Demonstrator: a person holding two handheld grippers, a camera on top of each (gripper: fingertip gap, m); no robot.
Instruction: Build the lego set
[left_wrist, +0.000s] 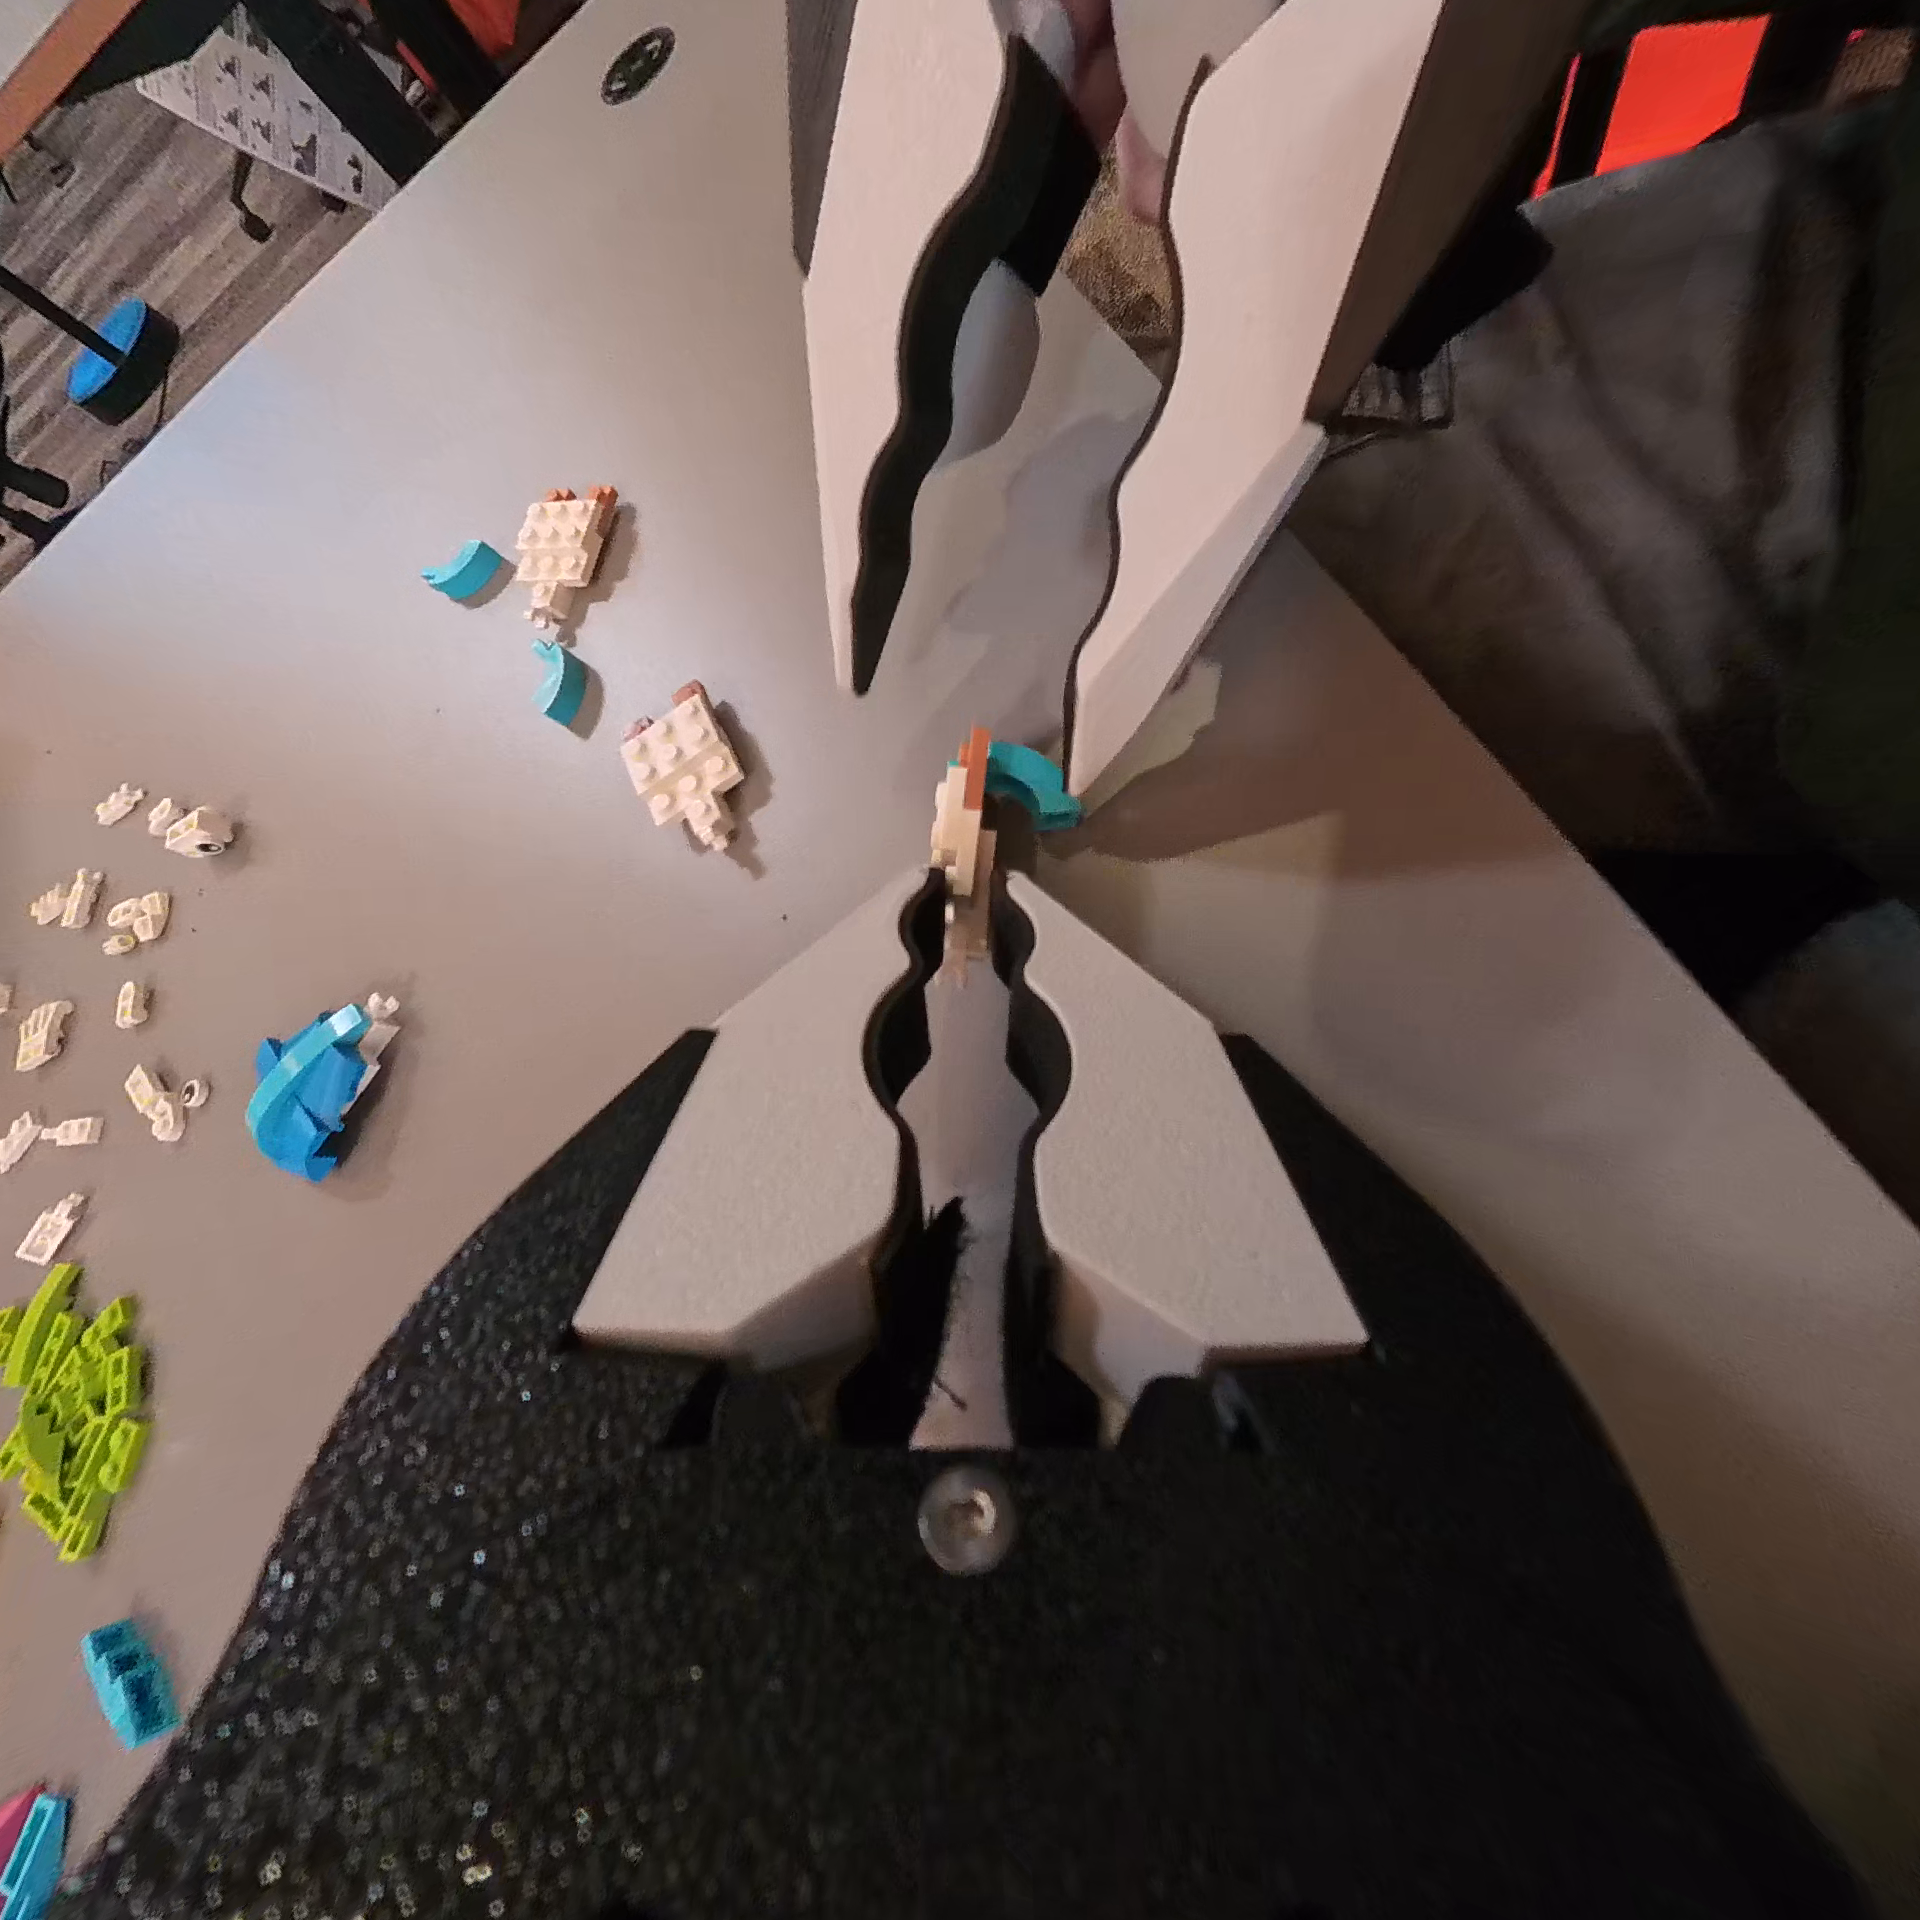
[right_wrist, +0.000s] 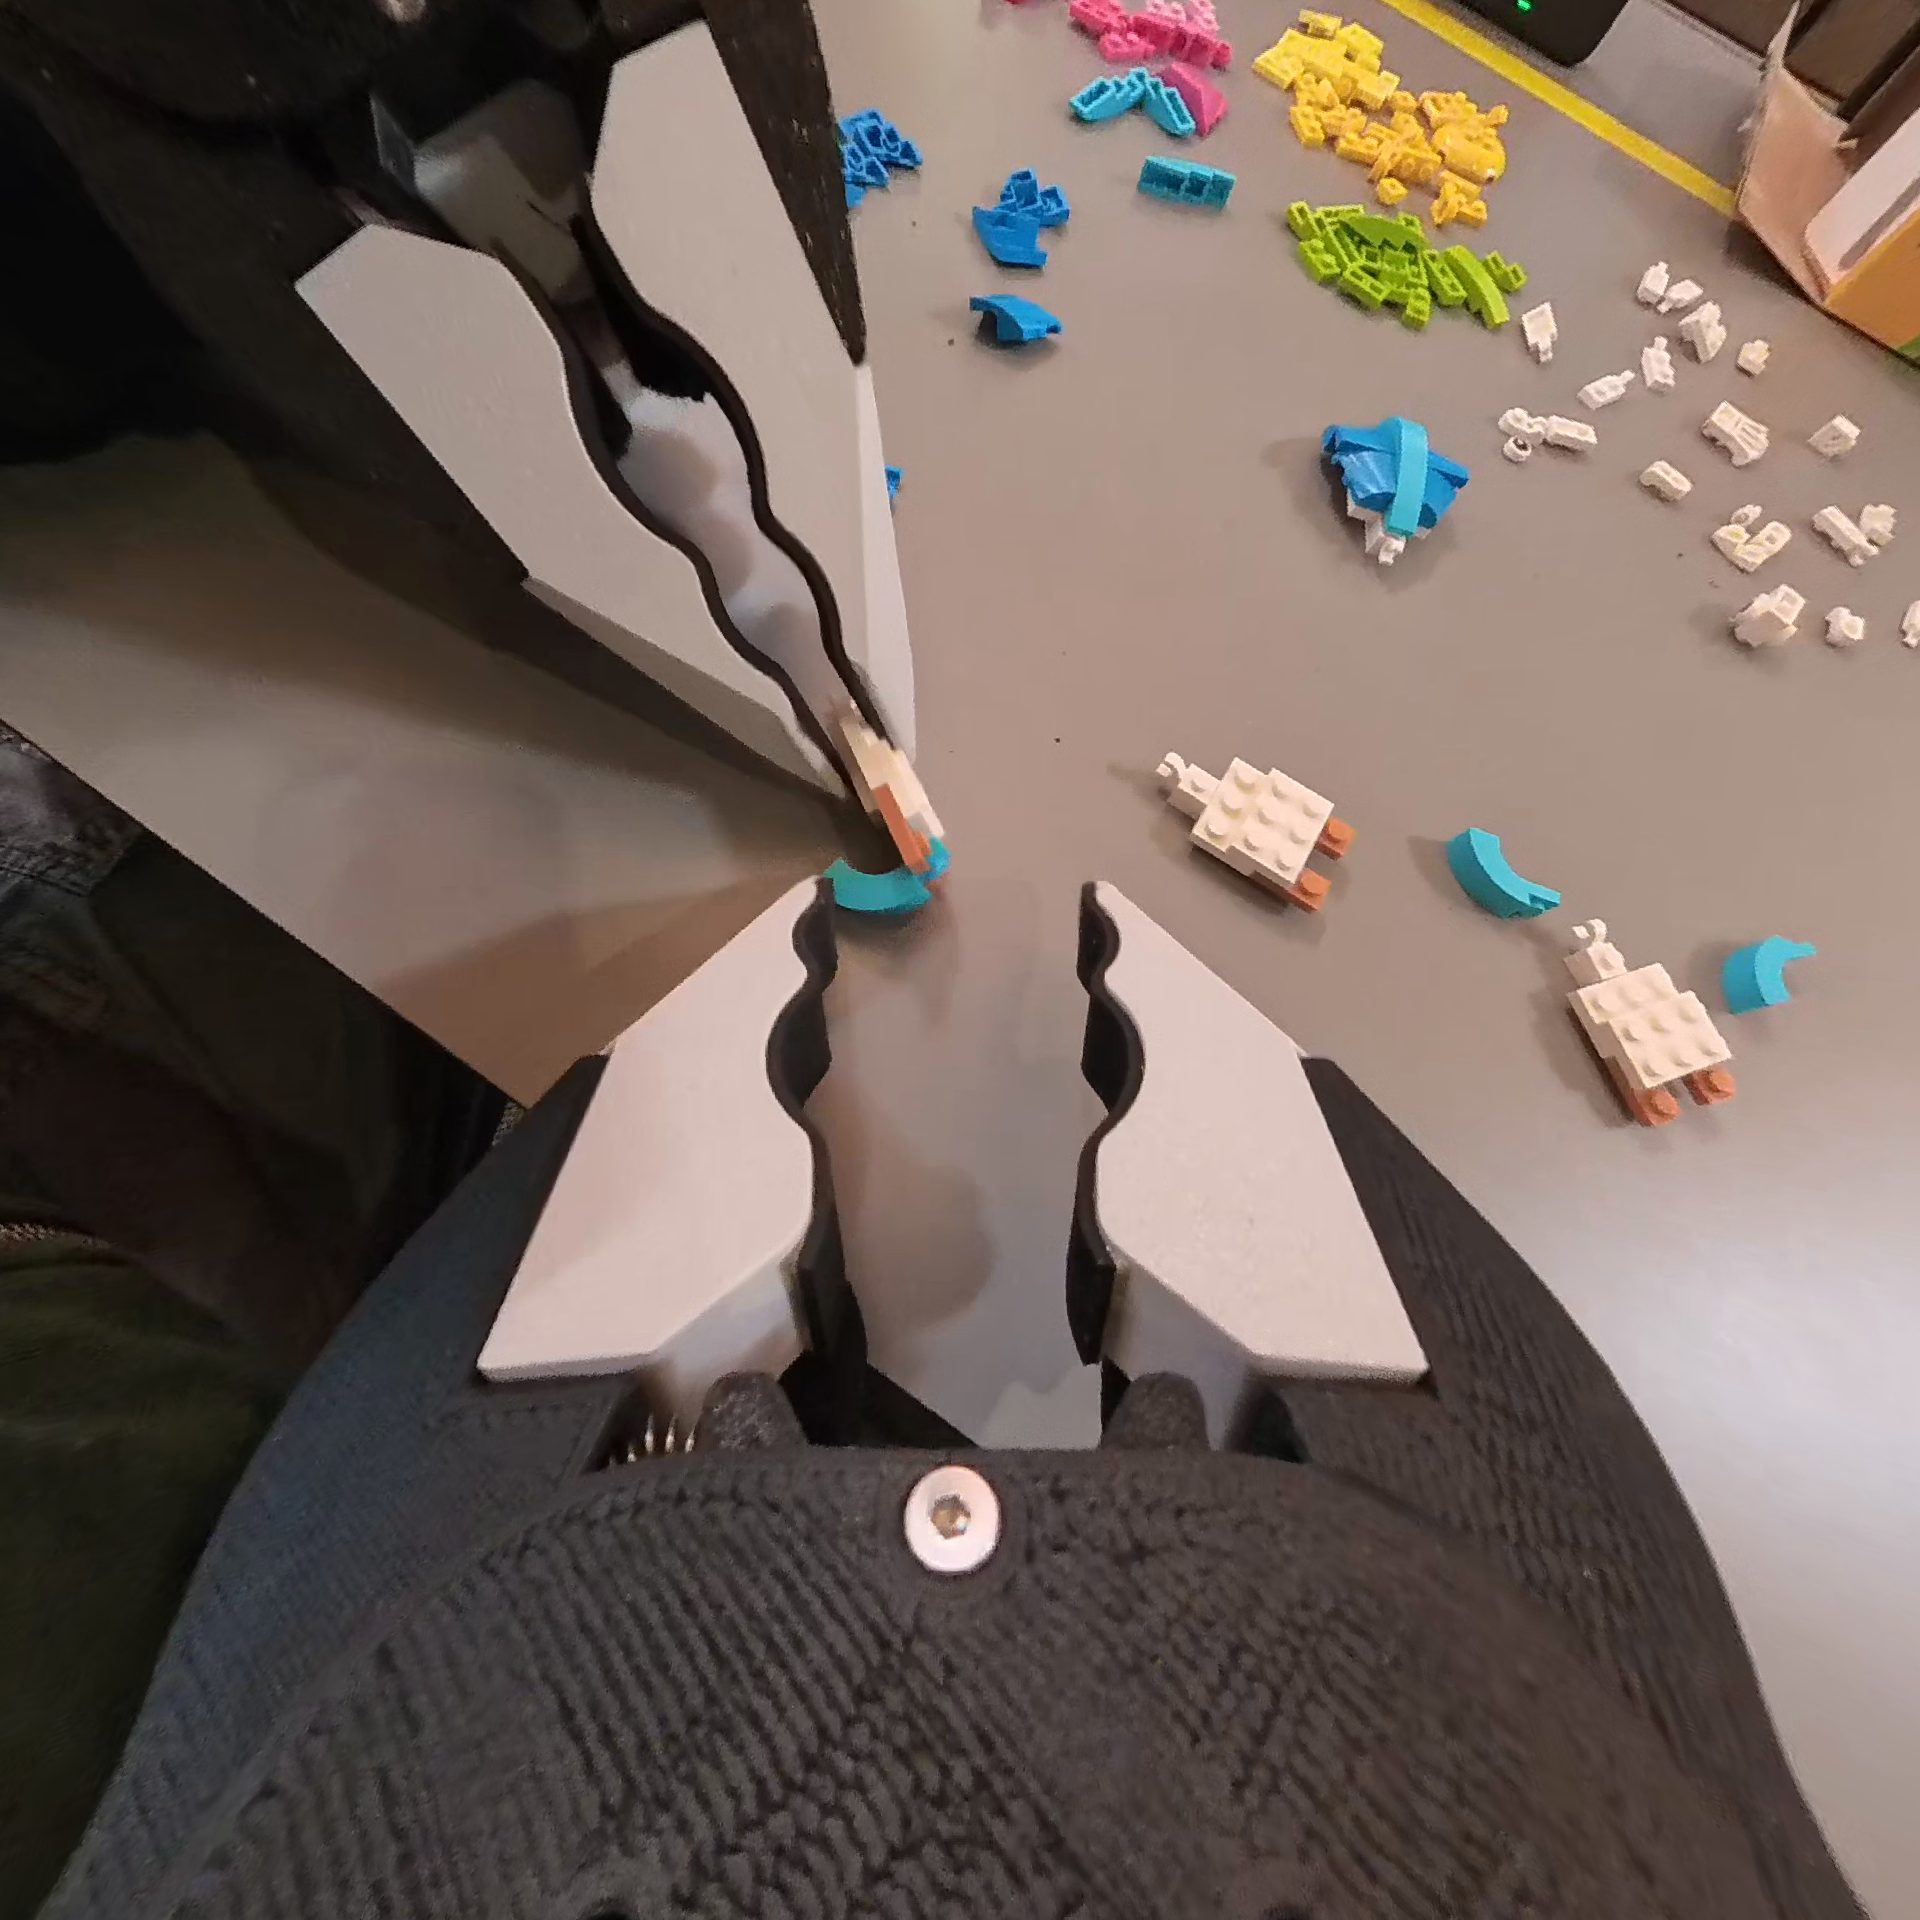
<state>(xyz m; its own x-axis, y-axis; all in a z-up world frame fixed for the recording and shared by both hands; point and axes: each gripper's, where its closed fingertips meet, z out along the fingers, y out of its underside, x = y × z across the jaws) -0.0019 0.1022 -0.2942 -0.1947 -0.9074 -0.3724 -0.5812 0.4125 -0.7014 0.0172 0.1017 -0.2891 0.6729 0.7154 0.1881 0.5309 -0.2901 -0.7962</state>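
Note:
My left gripper (left_wrist: 964, 896) is shut on a small white-and-orange brick assembly (left_wrist: 964, 831), gripping its thin white end. A teal curved piece (left_wrist: 1031, 792) sits against the assembly's orange end. In the right wrist view the same assembly (right_wrist: 891, 795) sticks out of the left gripper's fingers (right_wrist: 831, 717), low over the grey table (right_wrist: 1091, 644), with the teal curved piece (right_wrist: 878, 889) under it. My right gripper (right_wrist: 951, 906) is open with nothing between its pads. Its left fingertip stands just beside the teal piece. It also shows from across in the left wrist view (left_wrist: 966, 717).
Two more white-and-orange assemblies (right_wrist: 1262, 821) (right_wrist: 1652, 1029) and two loose teal curved pieces (right_wrist: 1496, 875) (right_wrist: 1761, 971) lie to the right. Farther off are a blue build (right_wrist: 1392, 468), small white parts (right_wrist: 1756, 540), green (right_wrist: 1392, 265), yellow (right_wrist: 1392, 114) and pink piles, and a cardboard box (right_wrist: 1829, 177). Less than 4 cm separates the two grippers' tips. Left tips and right tips are each some 15 cm from the blue build (right_wrist: 1392, 468). The left camera catches it too, in the left wrist view (left_wrist: 302, 1068).

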